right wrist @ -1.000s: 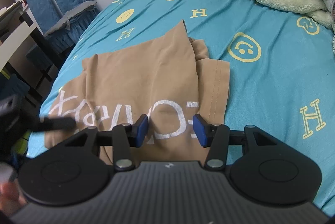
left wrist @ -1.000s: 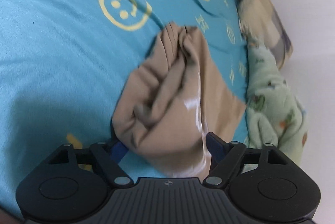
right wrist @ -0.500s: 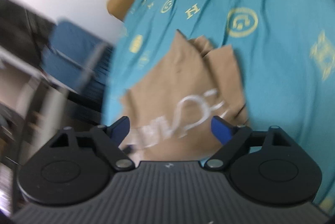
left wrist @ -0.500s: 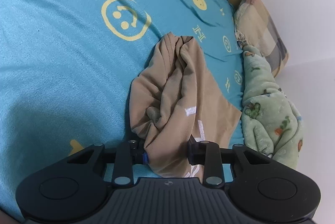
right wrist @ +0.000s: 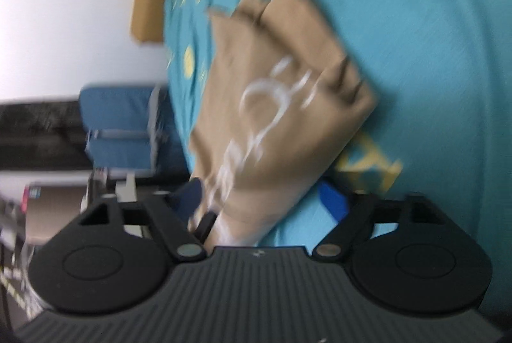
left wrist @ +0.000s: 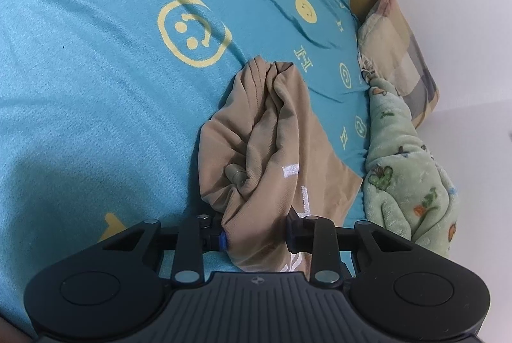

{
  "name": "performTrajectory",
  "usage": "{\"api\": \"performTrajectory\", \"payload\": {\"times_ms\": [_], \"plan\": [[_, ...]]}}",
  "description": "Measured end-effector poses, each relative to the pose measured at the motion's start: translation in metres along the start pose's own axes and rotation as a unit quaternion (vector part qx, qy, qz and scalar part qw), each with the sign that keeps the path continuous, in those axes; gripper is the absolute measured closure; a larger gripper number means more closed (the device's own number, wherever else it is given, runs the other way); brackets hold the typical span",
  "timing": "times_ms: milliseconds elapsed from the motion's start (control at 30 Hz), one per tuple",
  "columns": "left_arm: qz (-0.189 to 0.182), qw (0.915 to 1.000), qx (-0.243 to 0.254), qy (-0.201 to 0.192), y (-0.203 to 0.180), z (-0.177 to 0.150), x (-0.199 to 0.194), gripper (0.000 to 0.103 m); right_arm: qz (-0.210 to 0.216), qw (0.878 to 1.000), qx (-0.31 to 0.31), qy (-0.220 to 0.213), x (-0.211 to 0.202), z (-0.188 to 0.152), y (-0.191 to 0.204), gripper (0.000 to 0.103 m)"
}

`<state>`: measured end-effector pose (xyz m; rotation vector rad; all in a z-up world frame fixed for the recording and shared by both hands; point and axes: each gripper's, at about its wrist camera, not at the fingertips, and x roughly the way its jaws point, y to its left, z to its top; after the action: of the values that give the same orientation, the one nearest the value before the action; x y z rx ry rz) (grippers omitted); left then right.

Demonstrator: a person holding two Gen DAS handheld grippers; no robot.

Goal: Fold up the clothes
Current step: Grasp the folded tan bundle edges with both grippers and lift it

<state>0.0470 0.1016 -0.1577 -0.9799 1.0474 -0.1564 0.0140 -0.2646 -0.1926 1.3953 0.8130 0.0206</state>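
Observation:
A tan T-shirt [left wrist: 272, 131] with white lettering lies bunched on the blue bed sheet [left wrist: 96, 106]. My left gripper [left wrist: 256, 239] is shut on a thick fold of the shirt's near edge, the cloth squeezed between both pads. In the blurred, rolled right wrist view the same T-shirt [right wrist: 272, 93] spreads over the sheet [right wrist: 432, 54]. My right gripper [right wrist: 265, 199] stands wide, its jaws closing, with the shirt's near corner between the fingers and the pads apart from the cloth.
A green fleece blanket [left wrist: 412, 183] and a checked pillow [left wrist: 400, 54] lie along the bed's right side by the white wall. Off the bed's left edge in the right wrist view stand a blue chair [right wrist: 121, 125] and a desk with clutter [right wrist: 48, 199].
My left gripper shut on the shirt's near fold and has held still since. My right gripper opened wide, rolled sharply and dropped closer to the shirt's corner.

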Motion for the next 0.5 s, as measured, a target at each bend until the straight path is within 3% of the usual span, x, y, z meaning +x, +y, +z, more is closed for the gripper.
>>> {"api": "performTrajectory", "payload": {"times_ms": [33,167,200,333,500], "plan": [[-0.001,1.0,-0.001,0.0,0.0,0.0,0.0,0.07,0.001,1.0,0.01,-0.013,-0.001,0.002,-0.003,0.033],[-0.004,1.0,-0.002,-0.001,0.0,0.002,0.0,0.07,-0.005,0.999,0.013,-0.031,0.001,0.007,-0.005,0.036],[-0.005,1.0,0.0,-0.003,-0.001,0.002,-0.001,0.07,-0.006,0.999,0.011,-0.033,0.002,0.007,-0.004,0.041],[-0.004,0.9998,0.015,-0.011,-0.006,0.003,-0.004,0.071,-0.011,0.999,-0.011,-0.034,0.003,0.008,0.001,0.075],[-0.013,0.9977,0.059,-0.033,-0.027,-0.003,-0.023,0.073,-0.012,0.998,-0.051,-0.04,-0.006,0.003,0.015,0.085]]}}
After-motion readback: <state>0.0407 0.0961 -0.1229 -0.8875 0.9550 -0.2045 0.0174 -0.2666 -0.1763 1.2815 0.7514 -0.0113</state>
